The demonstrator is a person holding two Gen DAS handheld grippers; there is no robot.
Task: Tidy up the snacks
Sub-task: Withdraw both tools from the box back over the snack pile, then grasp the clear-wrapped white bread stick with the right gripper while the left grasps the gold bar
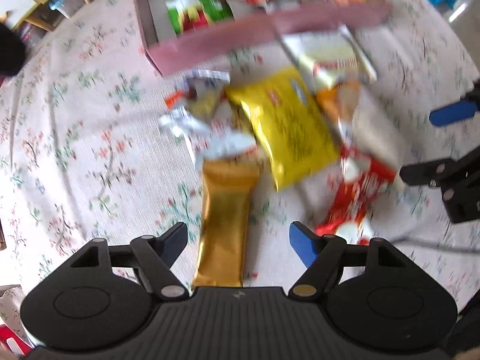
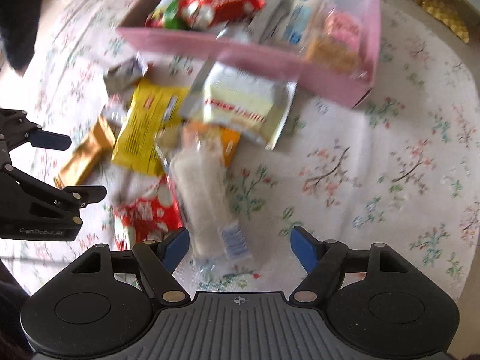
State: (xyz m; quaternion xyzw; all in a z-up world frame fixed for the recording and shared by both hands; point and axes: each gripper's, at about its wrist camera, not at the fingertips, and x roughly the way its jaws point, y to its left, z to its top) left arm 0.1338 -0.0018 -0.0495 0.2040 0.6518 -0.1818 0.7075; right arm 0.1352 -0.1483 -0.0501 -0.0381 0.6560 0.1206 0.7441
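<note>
**Both jaws wide, snack pile between you and the pink box**

Your left gripper (image 1: 238, 241) has its jaws spread apart, empty, with the gold bar (image 1: 224, 225) lying lengthwise between them on the floral cloth (image 1: 90, 150) of the bench. Your right gripper (image 2: 240, 244) is likewise parted and holds nothing; the clear rice-cracker pack (image 2: 207, 201) lies between its jaws. Both views are blurred.

The loose snacks sit heaped mid-bench: the yellow packet (image 1: 288, 126) just beside the gold bar, the red packet (image 1: 357, 192) near it on the right, the white-and-cream packet (image 2: 243, 105) against the front wall of the pink box (image 2: 270, 57). The box stands toward the far edge, already holding a green bag (image 1: 192, 3) and other packets.
</note>
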